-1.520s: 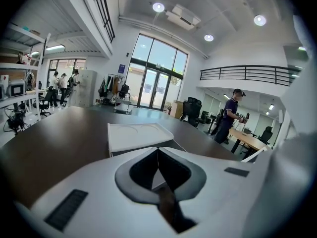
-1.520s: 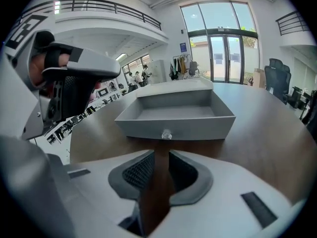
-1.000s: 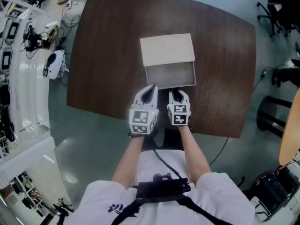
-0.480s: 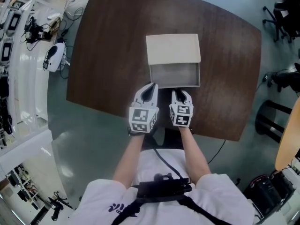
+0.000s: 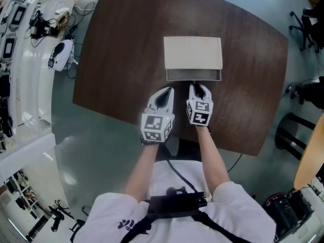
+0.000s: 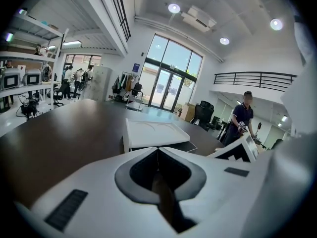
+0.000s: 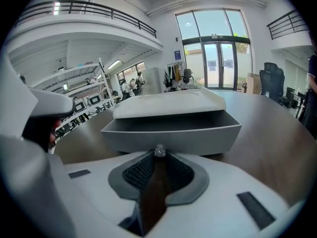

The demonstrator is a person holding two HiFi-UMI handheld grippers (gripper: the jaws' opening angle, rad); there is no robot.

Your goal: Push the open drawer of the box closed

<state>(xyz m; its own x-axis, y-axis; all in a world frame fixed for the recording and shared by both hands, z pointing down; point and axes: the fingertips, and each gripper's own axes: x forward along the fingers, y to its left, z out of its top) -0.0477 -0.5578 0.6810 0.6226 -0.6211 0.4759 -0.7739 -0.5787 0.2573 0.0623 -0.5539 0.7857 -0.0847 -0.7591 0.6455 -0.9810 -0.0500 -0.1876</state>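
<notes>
A cream box (image 5: 193,52) stands mid-table on the dark wooden table (image 5: 116,59). Its grey drawer (image 5: 194,75) sticks out only a narrow strip toward me. My right gripper (image 5: 196,84) is shut, its tips against the drawer front. In the right gripper view the drawer (image 7: 171,133) fills the middle, and its small clear knob (image 7: 159,150) sits right at the tips of the right gripper (image 7: 159,155). My left gripper (image 5: 167,89) is shut too, a little short of the box's left corner and apart from it. The left gripper view shows the box (image 6: 153,133) ahead of the left gripper (image 6: 158,149).
The table's near edge (image 5: 152,128) runs just under both grippers. Office chairs (image 5: 309,19) stand at the right, and shelving with cables and equipment (image 5: 20,29) lines the left. A person (image 6: 241,123) stands far off beyond the table.
The drawer has slid from wide open to nearly inside the box. My right gripper moved forward with it. The left gripper advanced slightly alongside.
</notes>
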